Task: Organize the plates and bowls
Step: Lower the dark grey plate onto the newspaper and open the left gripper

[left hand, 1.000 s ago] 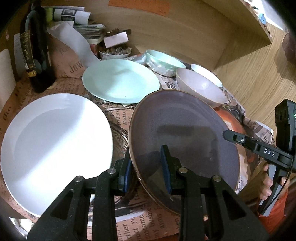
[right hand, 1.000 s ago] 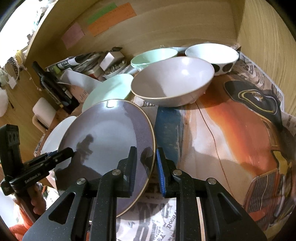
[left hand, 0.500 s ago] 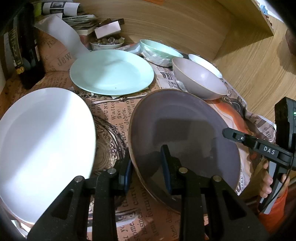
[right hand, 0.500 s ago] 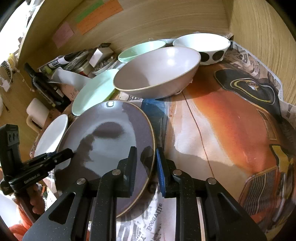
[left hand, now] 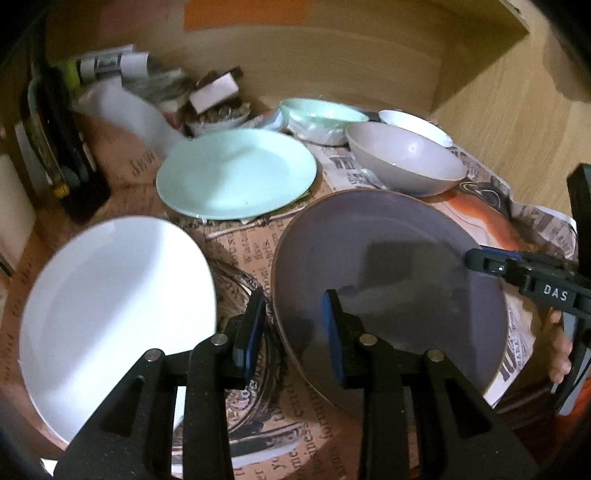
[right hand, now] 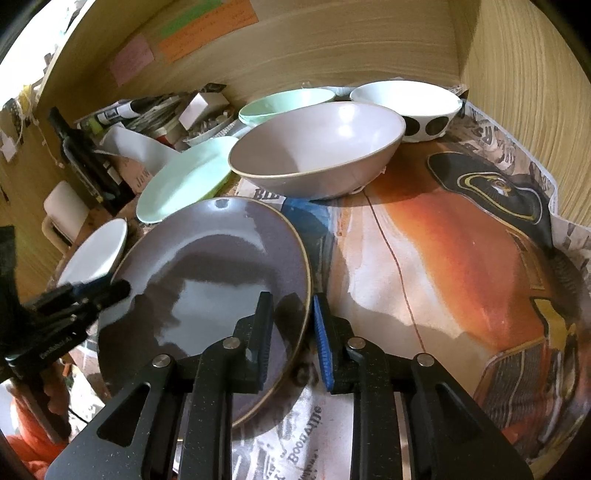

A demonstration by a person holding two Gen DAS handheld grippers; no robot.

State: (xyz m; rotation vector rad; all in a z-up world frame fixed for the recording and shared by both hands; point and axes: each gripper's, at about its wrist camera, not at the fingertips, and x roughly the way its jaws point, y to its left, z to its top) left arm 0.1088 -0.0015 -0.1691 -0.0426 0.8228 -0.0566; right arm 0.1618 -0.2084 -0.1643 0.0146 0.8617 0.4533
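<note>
My left claw (left hand: 293, 325) & right claw (right hand: 293, 325) both straddle the grey plate (left hand: 388, 273) rim w/ gaps showing, not clamped; near table's front edge.

Hidden, cropped and blurred parts

The white plate (left hand: 110, 314) runs behind the left gripper (left hand: 293, 328) at lower left; clutter (left hand: 155, 85) at upper left is too blurred to identify. In the right wrist view, writing on the wall notes (right hand: 207, 29) at top is illegible, and the purple plate (right hand: 207, 295) passes behind the right gripper (right hand: 293, 332).
</note>
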